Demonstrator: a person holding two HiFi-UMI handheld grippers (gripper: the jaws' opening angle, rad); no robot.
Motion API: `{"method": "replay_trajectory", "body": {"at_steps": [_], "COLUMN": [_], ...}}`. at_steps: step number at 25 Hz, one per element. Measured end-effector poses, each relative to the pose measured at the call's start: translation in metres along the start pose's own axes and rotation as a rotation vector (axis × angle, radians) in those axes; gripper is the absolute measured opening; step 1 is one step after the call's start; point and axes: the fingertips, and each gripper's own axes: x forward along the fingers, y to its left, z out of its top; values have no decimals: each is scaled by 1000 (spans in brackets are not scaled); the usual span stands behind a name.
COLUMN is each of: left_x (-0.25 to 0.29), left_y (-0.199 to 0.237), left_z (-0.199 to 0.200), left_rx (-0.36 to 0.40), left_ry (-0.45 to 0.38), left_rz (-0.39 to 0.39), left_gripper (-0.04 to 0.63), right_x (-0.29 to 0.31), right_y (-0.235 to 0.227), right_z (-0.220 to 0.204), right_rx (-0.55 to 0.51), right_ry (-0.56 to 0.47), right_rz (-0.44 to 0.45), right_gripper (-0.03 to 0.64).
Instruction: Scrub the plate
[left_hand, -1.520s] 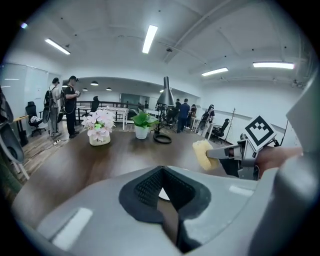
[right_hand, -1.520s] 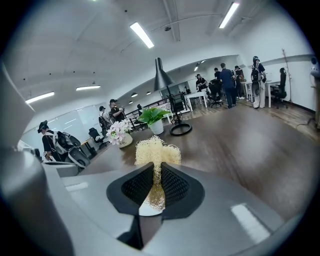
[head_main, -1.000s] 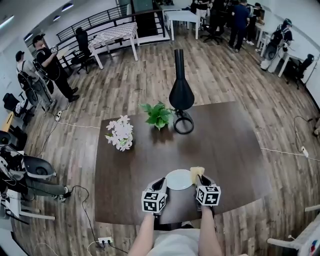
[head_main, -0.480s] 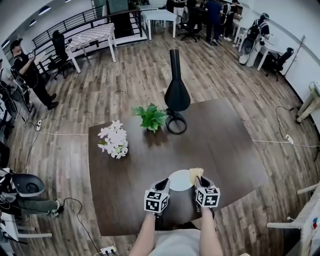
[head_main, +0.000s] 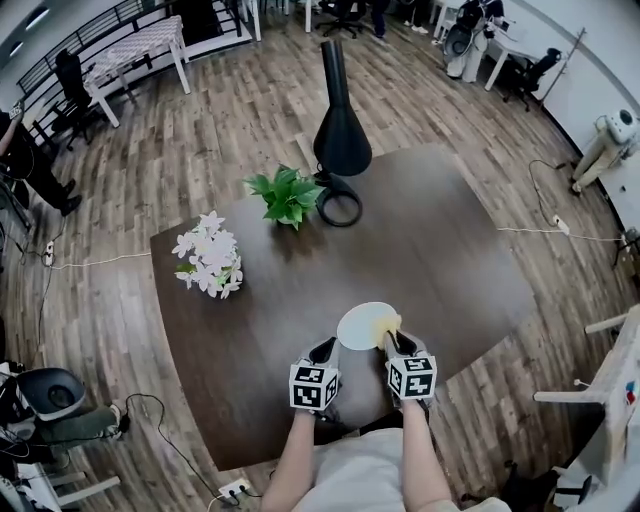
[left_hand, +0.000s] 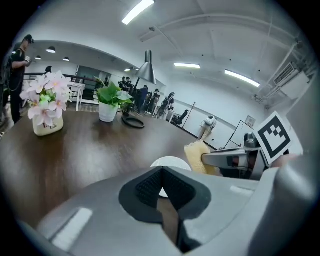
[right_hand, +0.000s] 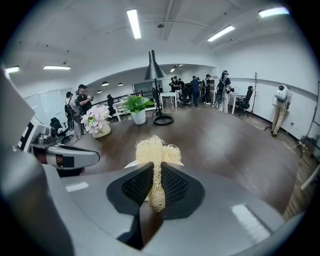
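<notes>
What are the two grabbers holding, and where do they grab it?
The right gripper pinches the yellow scrubber by its narrow lower end, and the bushy top sticks out. The left gripper is shut and holds nothing.

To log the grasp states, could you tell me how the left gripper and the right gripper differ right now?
The left gripper has its jaws together on nothing; the right gripper clamps a yellow scrubber. The left gripper sits at the near-left rim of the plate, the right gripper at its near-right rim. Both point toward the plate.
</notes>
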Motion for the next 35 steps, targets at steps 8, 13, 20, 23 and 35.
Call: {"method": "replay_trajectory", "body": {"at_steps": [8,13,20,23,35], "left_x": [43,69,85,85,82], "left_y": [3,10,8,6,4], "left_z": [-14,-26,-31,-32,-34], "left_rx": [36,42,78,79,98], "left_ry": [78,136,165,169,182], "left_rz": [-51,-61,-72,-81,-93], "left_gripper": [0,0,0,0,0], "right_x": [48,88,99,99,98], "right_y": [22,31,34,33,15], "right_z": [16,-2,-8,-7,-2], "right_rx": [-101,-201,-257,-264,-281], "right_ry": [51,134,151,161,179], "right_rz": [35,56,87,84,52], "right_gripper": [66,64,64,64,66]}}
